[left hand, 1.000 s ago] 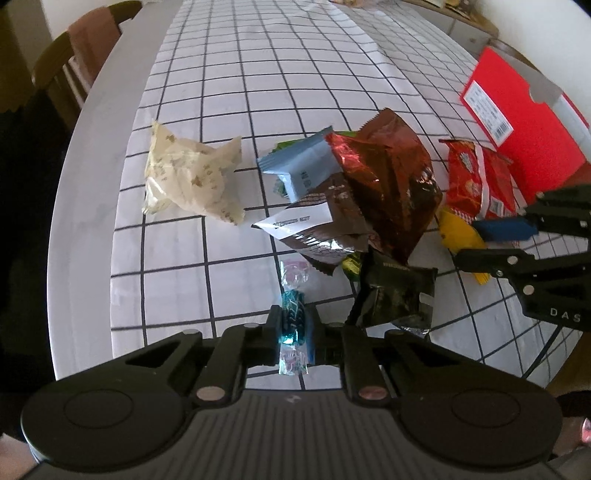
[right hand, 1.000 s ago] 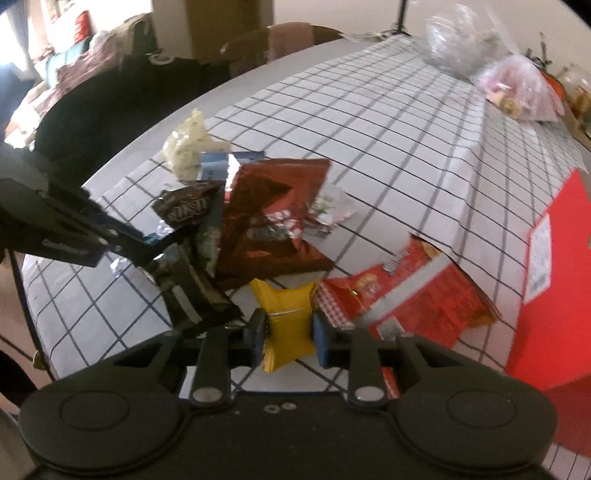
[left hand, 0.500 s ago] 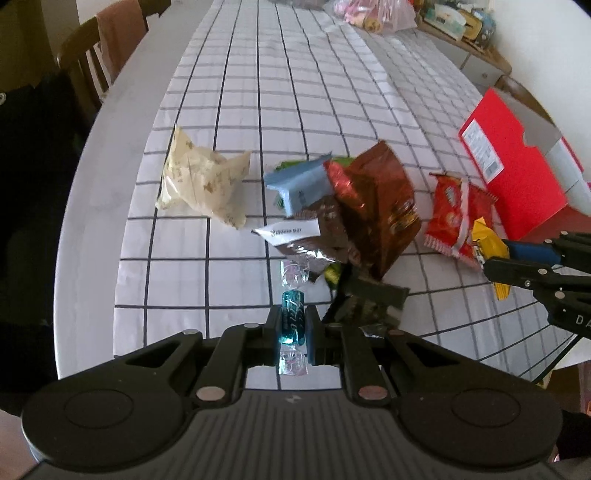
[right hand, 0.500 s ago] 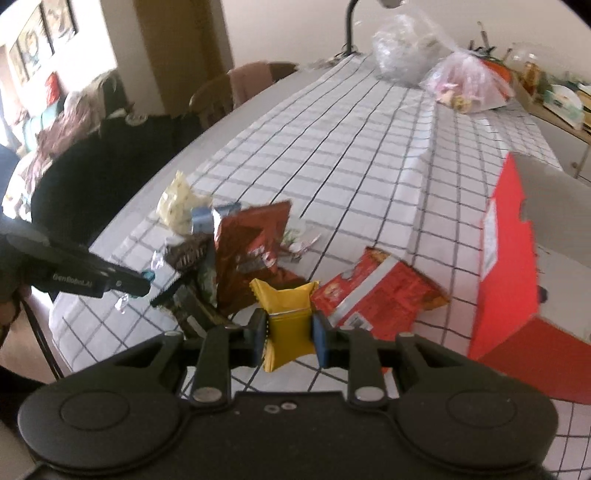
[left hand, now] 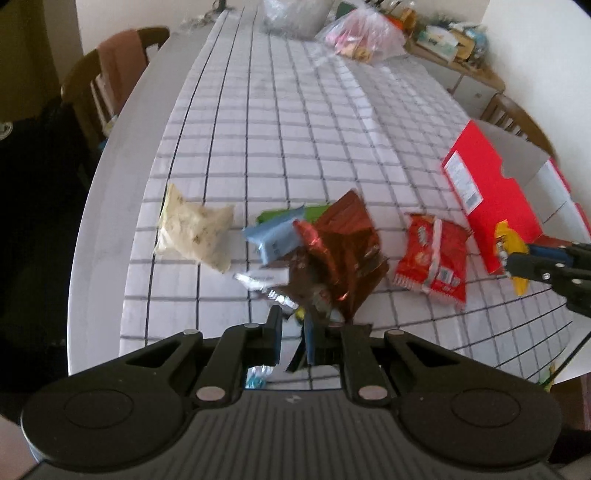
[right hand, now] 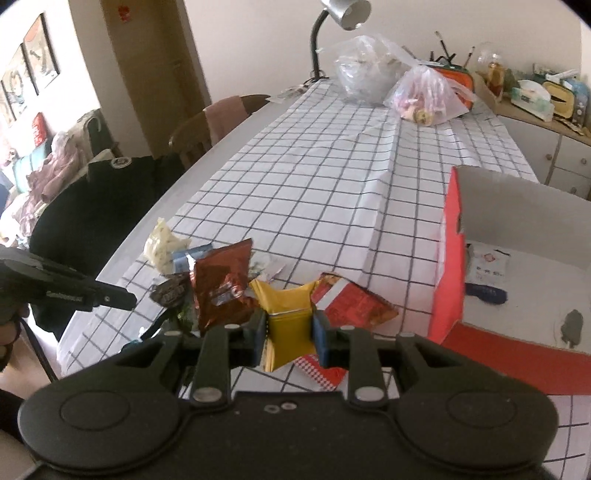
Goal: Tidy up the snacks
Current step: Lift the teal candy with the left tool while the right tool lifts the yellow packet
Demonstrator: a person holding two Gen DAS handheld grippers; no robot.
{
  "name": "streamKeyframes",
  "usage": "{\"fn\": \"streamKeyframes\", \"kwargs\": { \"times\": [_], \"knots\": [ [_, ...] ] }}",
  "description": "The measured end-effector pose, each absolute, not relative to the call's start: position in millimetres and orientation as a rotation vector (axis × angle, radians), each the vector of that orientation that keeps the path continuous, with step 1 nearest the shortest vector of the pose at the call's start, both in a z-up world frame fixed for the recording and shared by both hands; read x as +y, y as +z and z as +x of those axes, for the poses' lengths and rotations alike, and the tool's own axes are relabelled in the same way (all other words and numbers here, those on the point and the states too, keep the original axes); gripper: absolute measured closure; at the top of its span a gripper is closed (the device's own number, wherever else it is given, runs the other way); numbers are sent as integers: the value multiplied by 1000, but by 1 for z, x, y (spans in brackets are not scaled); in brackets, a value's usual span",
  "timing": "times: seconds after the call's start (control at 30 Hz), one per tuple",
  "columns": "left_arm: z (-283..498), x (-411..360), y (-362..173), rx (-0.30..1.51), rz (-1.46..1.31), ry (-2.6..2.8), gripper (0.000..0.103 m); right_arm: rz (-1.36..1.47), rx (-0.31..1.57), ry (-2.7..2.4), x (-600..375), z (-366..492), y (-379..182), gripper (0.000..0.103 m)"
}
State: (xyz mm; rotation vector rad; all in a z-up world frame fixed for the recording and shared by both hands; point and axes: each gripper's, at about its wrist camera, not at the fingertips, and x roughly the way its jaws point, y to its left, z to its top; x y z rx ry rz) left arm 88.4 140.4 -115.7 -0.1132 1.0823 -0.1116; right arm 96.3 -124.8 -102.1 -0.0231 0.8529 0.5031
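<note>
My right gripper [right hand: 289,332] is shut on a yellow snack packet [right hand: 286,315] and holds it above the table, just left of the open red box [right hand: 448,280]; the packet also shows in the left wrist view [left hand: 511,245]. My left gripper [left hand: 293,332] has its jaws apart with nothing between them. A teal wrapped candy [left hand: 257,374] shows low behind its left finger. A pile of snack bags lies ahead: a brown foil bag [left hand: 341,254], a blue packet [left hand: 271,236], a cream bag [left hand: 192,230] and a red packet [left hand: 432,266].
The checked tablecloth [right hand: 332,177] covers the long table. Two plastic bags [right hand: 424,92] and a lamp [right hand: 332,22] stand at the far end. A chair [left hand: 110,77] stands at the left. The red box holds a few items [right hand: 484,291].
My left gripper has opened and let go of the teal candy, and both grippers have risen. My right gripper has carried the yellow packet toward the red box.
</note>
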Motion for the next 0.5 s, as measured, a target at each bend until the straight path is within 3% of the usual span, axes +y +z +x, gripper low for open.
{"fn": "streamKeyframes", "kwargs": {
  "times": [0.2,0.4,0.5],
  "knots": [
    [77,150,-130,1149,-131,-80,90,-4,881,548,-116,96,-110,77],
    [73,154,-153,1238,-115,-113,71,-5,913,577,-105,93,-119,77],
    [71,156,-164,1268,-108,-128,51,-1,926,577,-102,92,-122,77]
  ]
}}
